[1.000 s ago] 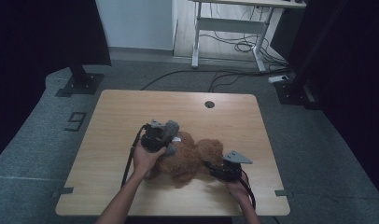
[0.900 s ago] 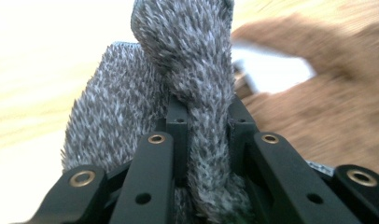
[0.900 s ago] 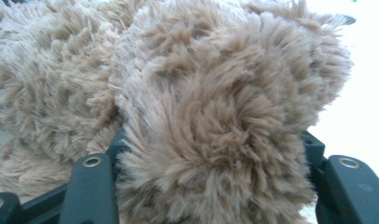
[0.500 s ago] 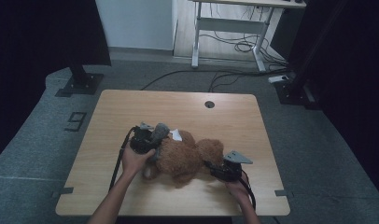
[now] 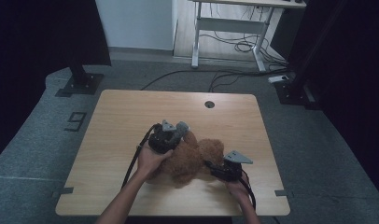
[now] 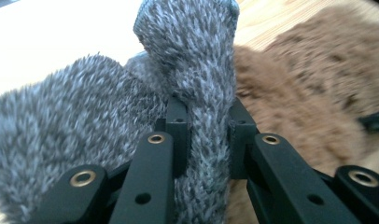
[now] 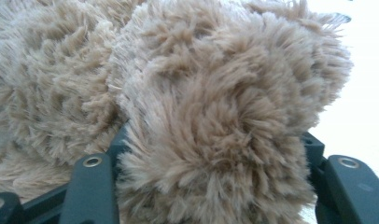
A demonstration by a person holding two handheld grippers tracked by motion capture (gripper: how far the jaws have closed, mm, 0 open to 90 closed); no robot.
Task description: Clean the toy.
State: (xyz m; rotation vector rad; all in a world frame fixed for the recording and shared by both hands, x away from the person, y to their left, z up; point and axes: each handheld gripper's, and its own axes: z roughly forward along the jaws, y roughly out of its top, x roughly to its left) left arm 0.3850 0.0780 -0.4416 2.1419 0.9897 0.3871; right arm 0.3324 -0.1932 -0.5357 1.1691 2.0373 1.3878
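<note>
Plush bear and grey fleece garment on the tabletop point(image 5: 131, 112), seen from the high view and along each gripper.

The brown plush bear point(image 5: 192, 158) lies on its side between the two grippers. The left gripper point(image 6: 207, 140) has its fingers point(image 6: 177, 133) clamped on a fold of the grey fuzzy garment point(image 6: 192, 60); the fold stands up between the fingers, the rest of the fabric bunches to their left, and the bear's fur lies just beyond and to their right. In the high view this gripper point(image 5: 171, 135) sits at the bear's upper left, with the grey cloth point(image 5: 182, 126) at its tip. The right gripper point(image 5: 214, 169) holds the bear from the opposite side: in the right gripper view a thick lobe of fur point(image 7: 215, 116), apparently a limb, bulges between the fingers point(image 7: 92, 186), which stand about half closed and press into it.

The step in hand appears to be drawing the garment along the bear, though on or off cannot be told. To do it well, the right gripper should anchor the toy firmly so the body does not slide across the tabletop, while the left pulls in line with the bear's body, not upward. The grip on the fabric is narrow; a slow, steady pull reduces the chance of the fleece slipping from between the fingers or snagging on fur.
</note>
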